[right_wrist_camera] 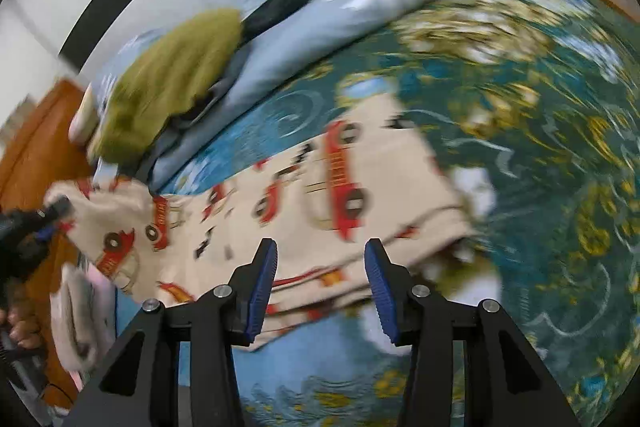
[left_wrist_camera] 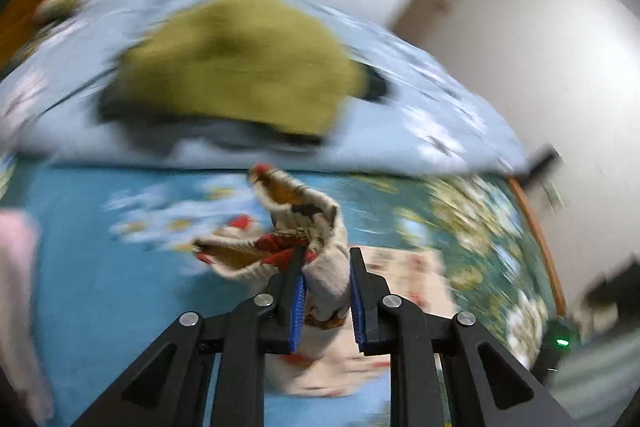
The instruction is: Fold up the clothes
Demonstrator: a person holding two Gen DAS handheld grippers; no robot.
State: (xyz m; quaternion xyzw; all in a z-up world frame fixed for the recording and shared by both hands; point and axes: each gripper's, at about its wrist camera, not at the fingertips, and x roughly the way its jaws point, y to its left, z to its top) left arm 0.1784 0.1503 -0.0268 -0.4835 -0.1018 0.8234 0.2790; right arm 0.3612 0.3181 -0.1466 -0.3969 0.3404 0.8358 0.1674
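A cream garment with red car prints lies on the blue floral bedspread. My left gripper is shut on a bunched corner of that garment and lifts it off the bed. The same gripper shows at the far left of the right wrist view, holding the garment's end. My right gripper is open and empty just above the garment's near edge. Both views are blurred by motion.
An olive-green garment lies on a folded light-blue floral duvet at the back of the bed. A pink cloth lies at the left edge. A wooden headboard and white walls stand beyond.
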